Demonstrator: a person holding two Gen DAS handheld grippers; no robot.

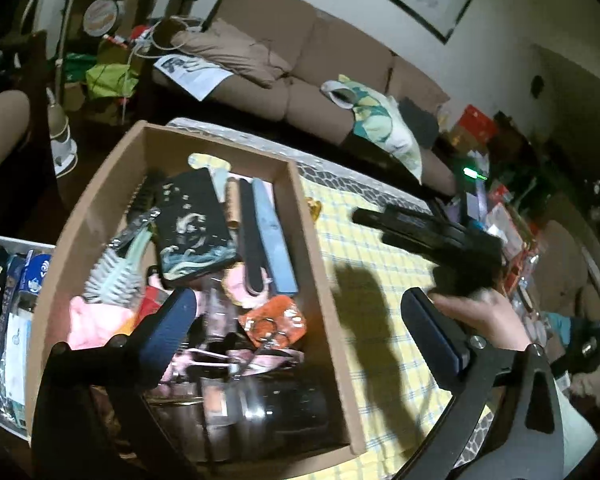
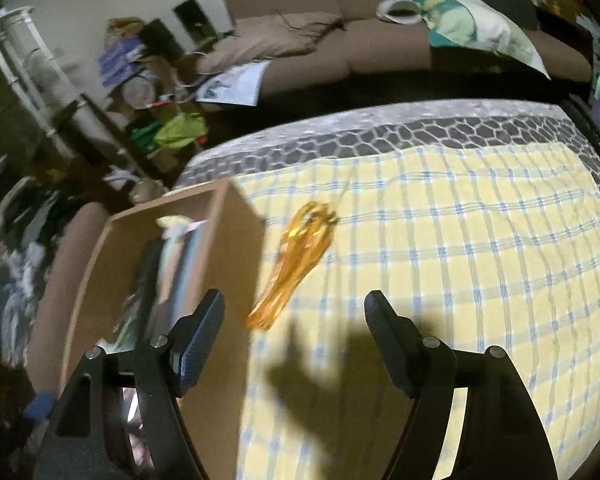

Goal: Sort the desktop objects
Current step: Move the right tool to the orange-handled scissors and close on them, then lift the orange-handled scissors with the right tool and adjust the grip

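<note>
Amber clip (image 2: 298, 264) lying on the yellow checked cloth (image 2: 460, 260), just beside the cardboard box (image 2: 228, 264) wall, long axis running toward the table's far edge. Ahead of the right gripper (image 2: 294, 328), jaws apart, empty. Left gripper (image 1: 300, 320) spread wide over the box, empty. Open cloth rightward.

Yellow checked cloth (image 2: 460, 240) (over the table) carries cardboard box (image 2: 220, 260) and orange wrapper (image 2: 296, 264).
</note>
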